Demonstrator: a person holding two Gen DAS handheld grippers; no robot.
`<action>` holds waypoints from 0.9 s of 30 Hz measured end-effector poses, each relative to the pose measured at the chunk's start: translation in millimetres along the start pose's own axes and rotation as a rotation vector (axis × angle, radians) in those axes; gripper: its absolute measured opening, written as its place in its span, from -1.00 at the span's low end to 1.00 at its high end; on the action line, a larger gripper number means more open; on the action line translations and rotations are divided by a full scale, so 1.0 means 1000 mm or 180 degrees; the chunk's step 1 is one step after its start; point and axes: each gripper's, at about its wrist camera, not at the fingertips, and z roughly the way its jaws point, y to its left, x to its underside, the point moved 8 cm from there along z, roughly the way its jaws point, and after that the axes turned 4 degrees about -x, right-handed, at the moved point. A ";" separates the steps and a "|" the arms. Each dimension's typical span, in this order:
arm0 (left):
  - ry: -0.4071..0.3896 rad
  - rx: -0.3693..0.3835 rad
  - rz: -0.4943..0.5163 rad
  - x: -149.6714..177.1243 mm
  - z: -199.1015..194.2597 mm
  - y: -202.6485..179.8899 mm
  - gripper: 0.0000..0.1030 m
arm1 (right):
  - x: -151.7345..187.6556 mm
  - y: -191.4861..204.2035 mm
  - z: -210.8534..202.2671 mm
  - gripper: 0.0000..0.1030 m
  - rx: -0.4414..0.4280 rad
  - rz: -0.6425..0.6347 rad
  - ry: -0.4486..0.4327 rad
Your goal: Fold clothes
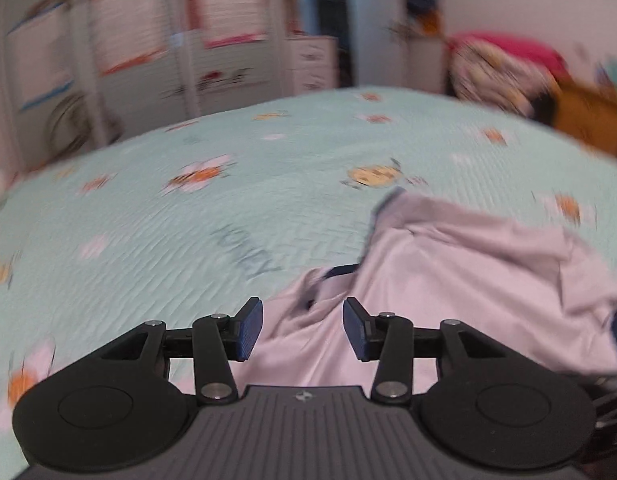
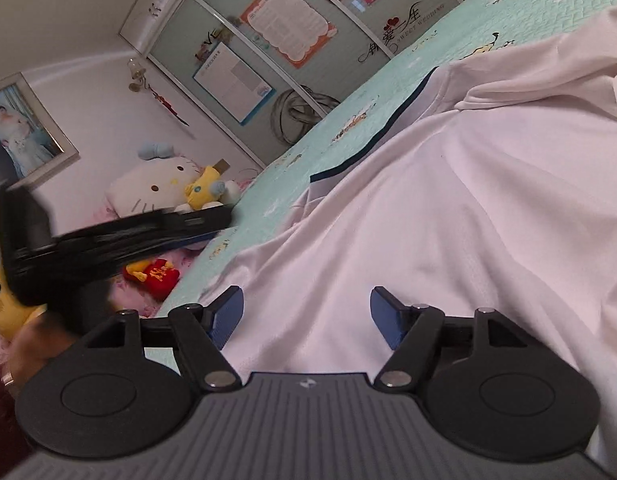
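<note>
A white shirt (image 1: 460, 280) with dark navy trim lies rumpled on the mint bedspread (image 1: 188, 220). In the left wrist view my left gripper (image 1: 303, 328) hovers open over the shirt's near left edge, nothing between its blue pads. That view is blurred by motion. In the right wrist view the same white shirt (image 2: 448, 208) fills the right half, its navy-edged hem (image 2: 384, 132) running diagonally. My right gripper (image 2: 306, 316) is open just above the cloth, holding nothing. The left gripper (image 2: 108, 240) shows as a blurred black shape at the left, held by a hand (image 2: 28, 344).
The bedspread (image 2: 468, 20) carries bee and flower prints. Plush toys (image 2: 164, 184) and a red cushion (image 2: 156, 276) sit by the bed's edge. A wardrobe with posters (image 2: 284, 24) stands behind. A pile of colourful bedding (image 1: 504, 68) and a wooden cabinet (image 1: 588, 120) are beyond the bed.
</note>
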 end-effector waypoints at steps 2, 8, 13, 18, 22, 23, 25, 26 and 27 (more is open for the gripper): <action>0.0032 0.0070 0.0249 -0.012 0.024 -0.011 -0.10 | 0.000 0.000 0.000 0.37 -0.0007 0.0014 -0.0002; 0.0273 0.0134 0.0326 -0.018 0.065 -0.013 -0.25 | 0.000 0.000 -0.001 0.36 -0.0022 0.0052 -0.0010; 0.0505 0.0155 0.0242 -0.016 0.092 -0.008 -0.78 | -0.001 0.000 -0.002 0.36 -0.0032 0.0079 -0.0015; 0.0292 -0.0066 0.0333 -0.059 0.094 -0.002 -0.86 | -0.001 0.001 -0.002 0.36 -0.0038 0.0082 -0.0021; -0.0235 -0.0734 0.0621 -0.120 0.097 0.017 -0.84 | -0.001 0.001 0.000 0.37 -0.0029 0.0071 -0.0011; -0.0210 -0.0872 0.0685 -0.125 0.104 0.022 -0.81 | 0.000 0.002 0.000 0.37 -0.0032 0.0069 -0.0008; -0.0082 -0.1009 0.0698 -0.121 0.116 0.029 -0.73 | -0.001 0.002 0.000 0.37 -0.0050 0.0076 -0.0013; -0.0044 -0.0975 0.0607 -0.117 0.118 0.034 -0.66 | -0.001 0.002 0.000 0.37 -0.0053 0.0078 -0.0012; -0.0015 -0.0909 0.0486 -0.112 0.119 0.038 -0.50 | 0.000 0.002 0.000 0.37 -0.0055 0.0079 -0.0009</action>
